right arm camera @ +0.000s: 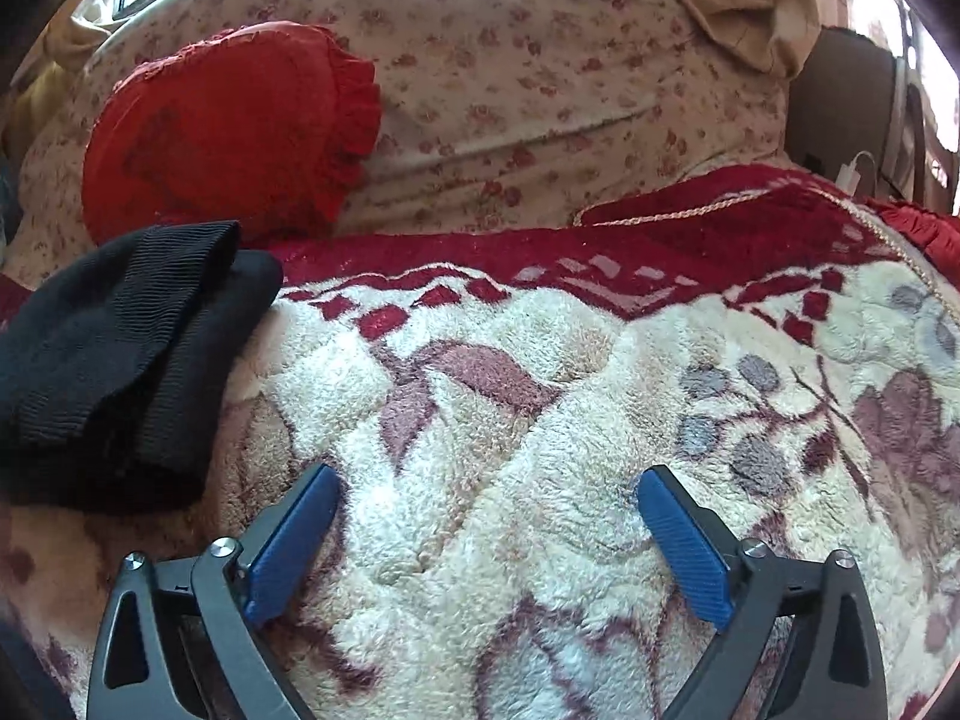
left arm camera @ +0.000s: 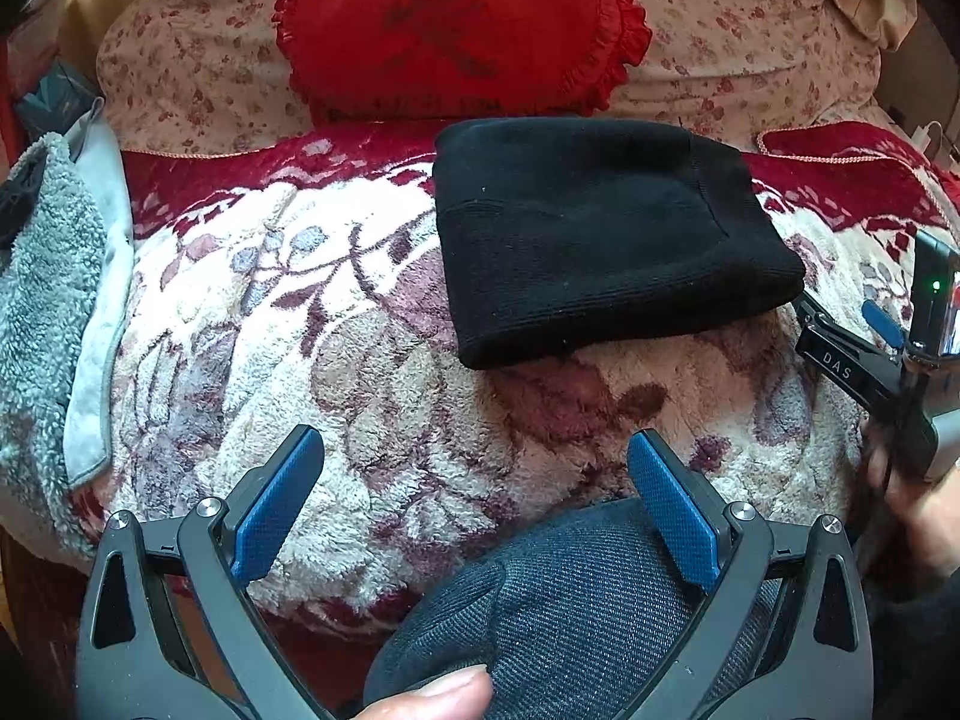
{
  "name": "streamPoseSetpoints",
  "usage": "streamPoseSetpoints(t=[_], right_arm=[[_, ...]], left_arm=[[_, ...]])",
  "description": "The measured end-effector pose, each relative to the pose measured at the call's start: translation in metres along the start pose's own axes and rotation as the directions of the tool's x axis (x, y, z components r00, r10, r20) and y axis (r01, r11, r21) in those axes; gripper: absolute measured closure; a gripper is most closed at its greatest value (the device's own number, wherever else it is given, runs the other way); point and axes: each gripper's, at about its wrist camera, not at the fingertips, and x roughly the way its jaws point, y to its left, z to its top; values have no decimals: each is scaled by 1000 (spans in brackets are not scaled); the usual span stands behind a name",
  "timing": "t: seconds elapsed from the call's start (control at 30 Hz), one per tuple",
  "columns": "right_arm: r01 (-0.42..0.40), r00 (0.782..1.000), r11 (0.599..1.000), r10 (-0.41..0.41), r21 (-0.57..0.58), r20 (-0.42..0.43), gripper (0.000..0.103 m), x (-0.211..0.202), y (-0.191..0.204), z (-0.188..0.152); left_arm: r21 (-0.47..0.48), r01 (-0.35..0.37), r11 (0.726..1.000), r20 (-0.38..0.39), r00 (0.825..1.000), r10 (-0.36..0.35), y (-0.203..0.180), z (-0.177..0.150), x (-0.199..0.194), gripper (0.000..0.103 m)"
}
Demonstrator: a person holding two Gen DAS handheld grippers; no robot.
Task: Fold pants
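The black pants (left arm camera: 600, 228) lie folded into a compact block on the floral fleece blanket (left arm camera: 336, 360), in front of the red pillow. They also show at the left edge of the right wrist view (right arm camera: 114, 360). My left gripper (left arm camera: 474, 498) is open and empty, hovering over the blanket well short of the pants. My right gripper (right arm camera: 486, 534) is open and empty over bare blanket, to the right of the pants. It shows at the right edge of the left wrist view (left arm camera: 864, 354), beside the pants' near right corner.
A red frilled pillow (left arm camera: 456, 24) leans on a floral quilt (left arm camera: 750, 42) behind the pants. A grey fleece garment (left arm camera: 48, 312) lies at the left. The person's denim-clad knee (left arm camera: 570, 612) sits under the left gripper. A white charger (right arm camera: 852, 171) rests at the far right.
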Motion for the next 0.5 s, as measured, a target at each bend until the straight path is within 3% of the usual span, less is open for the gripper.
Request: streamPoseSetpoints(t=[0.5], right_arm=[[-24,999,999,23,36,36,3,-4,-3,-9]], left_arm=[[-23,36,999,-27,999,-37,2,0,3,1]])
